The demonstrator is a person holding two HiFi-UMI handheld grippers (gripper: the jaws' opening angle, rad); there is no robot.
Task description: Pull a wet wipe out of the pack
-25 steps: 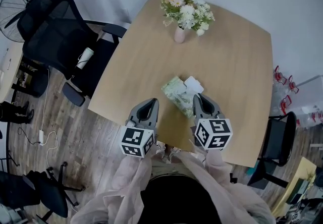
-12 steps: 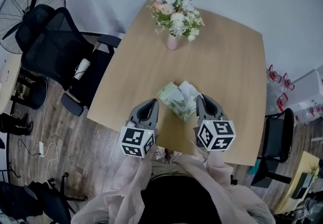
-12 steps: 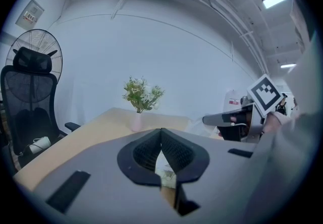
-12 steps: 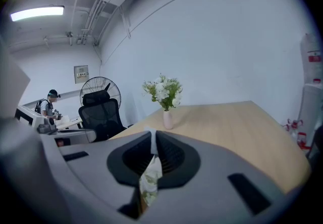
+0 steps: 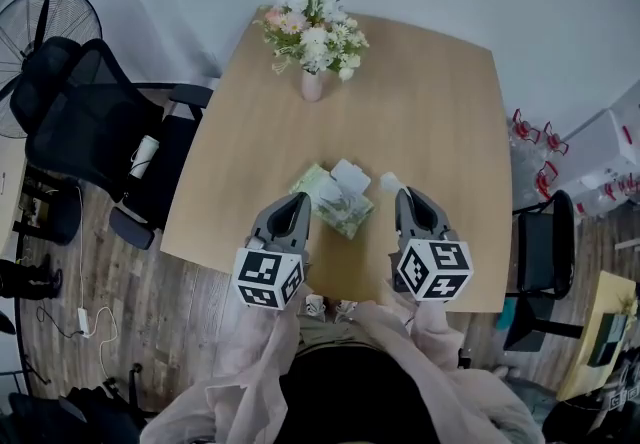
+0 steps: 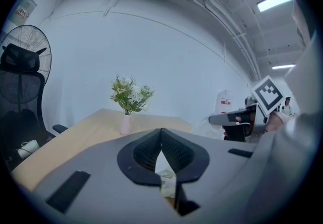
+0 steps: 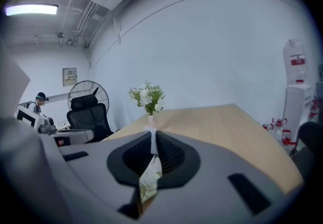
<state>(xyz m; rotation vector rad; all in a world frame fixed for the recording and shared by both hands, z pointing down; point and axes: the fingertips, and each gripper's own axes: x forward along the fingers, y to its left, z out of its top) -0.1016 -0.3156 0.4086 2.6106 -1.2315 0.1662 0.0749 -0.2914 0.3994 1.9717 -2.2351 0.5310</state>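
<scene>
The green flower-print wipe pack [image 5: 333, 202] lies on the wooden table [image 5: 440, 122], with its white flap [image 5: 350, 174] raised. My right gripper [image 5: 402, 194] is just right of the pack, shut on a small white wet wipe [image 5: 388, 180] that is free of the pack. In the left gripper view the wipe [image 6: 207, 127] hangs below the right gripper [image 6: 237, 117]. My left gripper [image 5: 299, 200] hovers at the pack's left edge, jaws together, with nothing seen between them. The pack [image 7: 149, 182] shows under the right gripper's jaws.
A pink vase of white flowers [image 5: 312, 37] stands at the table's far side. A black office chair [image 5: 95, 122] and a fan [image 5: 45, 17] are to the left, and another chair [image 5: 535, 262] is at the right. The person's pale sleeves [image 5: 270, 362] fill the bottom.
My right gripper has drawn away to the right of the pack, and a white wipe now sits apart from the pack at its tip. The left gripper stays by the pack.
</scene>
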